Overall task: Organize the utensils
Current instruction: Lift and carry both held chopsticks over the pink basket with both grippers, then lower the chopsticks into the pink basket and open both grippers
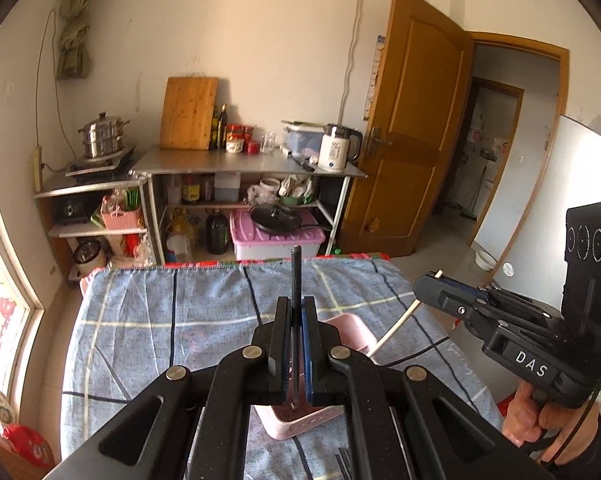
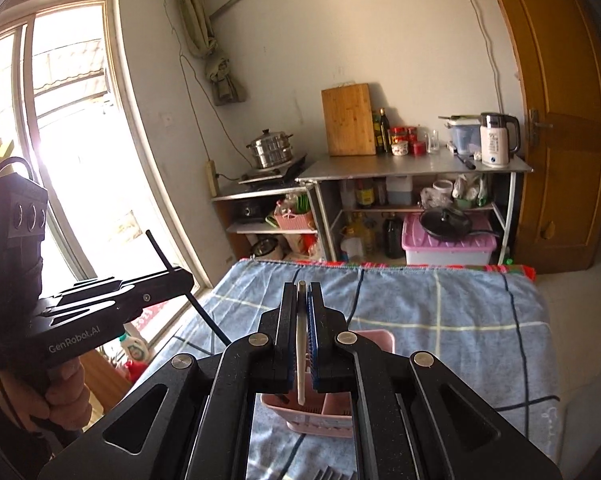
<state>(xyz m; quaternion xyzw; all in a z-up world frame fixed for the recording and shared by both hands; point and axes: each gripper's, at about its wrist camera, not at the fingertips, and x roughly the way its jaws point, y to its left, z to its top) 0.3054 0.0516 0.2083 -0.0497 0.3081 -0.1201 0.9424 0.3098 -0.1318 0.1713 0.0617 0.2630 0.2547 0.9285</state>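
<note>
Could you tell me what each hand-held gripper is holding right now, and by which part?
The left hand-held gripper clamps a black chopstick partway along its shaft. The right hand-held gripper clamps a white chopstick near its upper end. Both hang above the pink basket.

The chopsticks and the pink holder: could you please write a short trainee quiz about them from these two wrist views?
1. True or false: the left gripper is shut on a black chopstick.
2. What colour is the chopstick held by the right gripper? A red, B white, C green.
3. Fill in: the pink holder stands on a blue checked ____.

Key: 1 true; 2 B; 3 cloth.
</note>
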